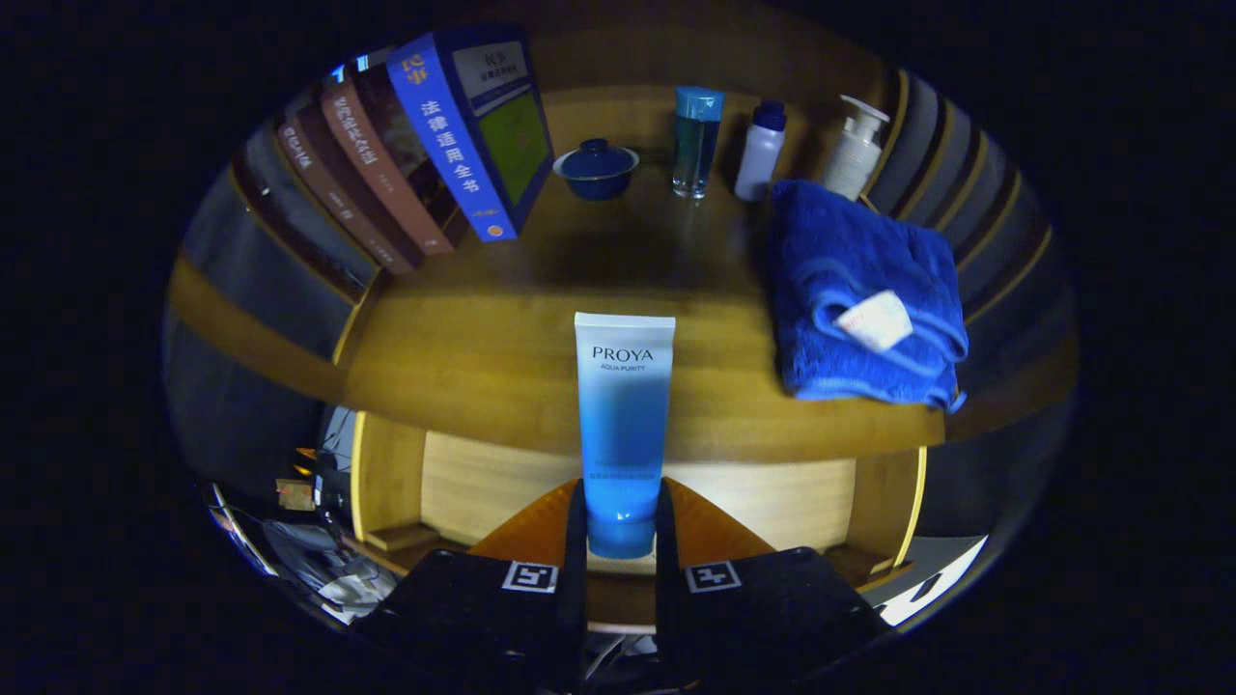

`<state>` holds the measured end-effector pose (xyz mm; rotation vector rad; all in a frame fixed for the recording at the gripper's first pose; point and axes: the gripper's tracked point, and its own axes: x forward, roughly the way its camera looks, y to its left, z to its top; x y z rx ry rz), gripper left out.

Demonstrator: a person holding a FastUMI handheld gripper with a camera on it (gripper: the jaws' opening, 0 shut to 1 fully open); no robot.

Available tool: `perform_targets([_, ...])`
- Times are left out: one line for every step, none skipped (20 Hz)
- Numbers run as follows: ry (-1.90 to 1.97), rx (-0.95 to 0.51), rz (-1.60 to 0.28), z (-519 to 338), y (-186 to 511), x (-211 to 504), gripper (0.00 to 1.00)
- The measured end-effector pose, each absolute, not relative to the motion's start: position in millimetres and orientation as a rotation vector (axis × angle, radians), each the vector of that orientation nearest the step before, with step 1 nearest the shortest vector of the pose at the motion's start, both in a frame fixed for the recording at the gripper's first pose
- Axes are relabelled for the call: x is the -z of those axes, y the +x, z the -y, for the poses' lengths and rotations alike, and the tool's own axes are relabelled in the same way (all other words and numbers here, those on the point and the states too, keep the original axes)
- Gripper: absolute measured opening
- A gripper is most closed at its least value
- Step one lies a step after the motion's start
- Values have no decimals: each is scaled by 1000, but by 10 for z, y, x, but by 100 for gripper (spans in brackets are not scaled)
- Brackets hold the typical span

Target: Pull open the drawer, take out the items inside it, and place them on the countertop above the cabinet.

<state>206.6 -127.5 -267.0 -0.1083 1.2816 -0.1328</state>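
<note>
The hand-held gripper (623, 526) is closed on a blue and white tube (623, 425), both fingers (697, 526) pressing its lower end so that it stands upright between them, above the open drawer (772, 497) and in front of the edge of the wooden worktop (483, 357). On the worktop beyond the tube lie a folded blue towel (859, 290) to the right, a row of leaning books (425, 145) to the left, and along the back a lidded blue bowl (596, 169), a clear blue bottle (697, 140), a white bottle with a dark cap (760, 150) and a white pump bottle (855, 150) just behind the towel.
</note>
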Motion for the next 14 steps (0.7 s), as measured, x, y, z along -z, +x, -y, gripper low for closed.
perform_targets([-115,156,-1290,1311,2151,2725,33])
perform_targets([-118,174,-1299,1333,2203,2782,33])
perform_targets([-118,189,-1303,1356,2261,2830,33])
perform_targets([-116,189,-1310,1367,2315,2865,33])
perform_targets([-109,192,-1295,1380,2426,2888,33])
perform_targets([-130,194,-1300,1410,2456,2870,33])
perform_targets([-151,201,-1303,1450,2495,2874,33])
perform_targets([-155,209,-1297,1457,2545,2877,33])
perform_targets([-148,209,-1294,1462,2586,2901,36])
perform_targets([-136,204,-1292,1442,2604,2897,37])
perform_targets([-129,200,-1291,1434,2606,2901,41])
perform_targets([-129,192,-1280,1430,2636,2904,43])
perform_targets([-132,180,-1271,1408,2647,2886,52])
perform_targets([-139,169,-1259,1407,2658,2875,61])
